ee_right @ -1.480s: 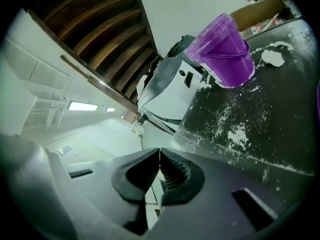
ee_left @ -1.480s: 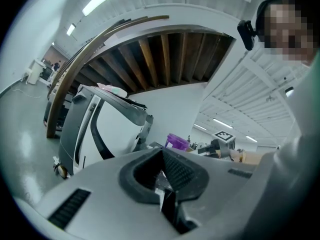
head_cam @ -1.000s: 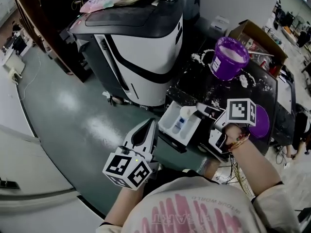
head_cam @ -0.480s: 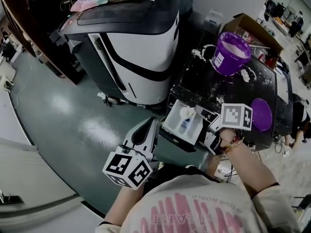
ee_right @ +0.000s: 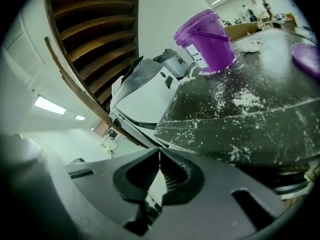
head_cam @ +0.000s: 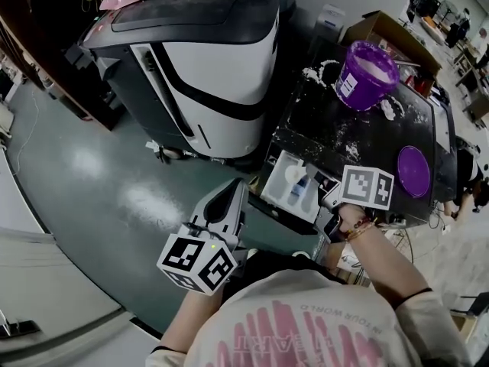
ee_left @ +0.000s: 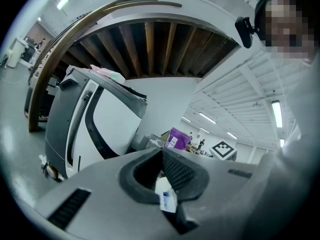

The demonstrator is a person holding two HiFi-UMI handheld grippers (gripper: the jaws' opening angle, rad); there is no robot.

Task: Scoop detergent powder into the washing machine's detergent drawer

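Tipping scoop (head_cam: 294, 176) into detergent drawer (head_cam: 276, 183) | right gripper (head_cam: 317, 182) clamped on its handle (apparently) | left gripper (head_cam: 238, 184) closed, empty, left of drawer | powder bucket (head_cam: 365, 73) beyond drawer | advice: roll slowly, bowl inside the rim

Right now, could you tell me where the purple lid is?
In the head view, the purple lid lies at the right of the black table, nearer the person than the purple bucket and right of the detergent drawer.
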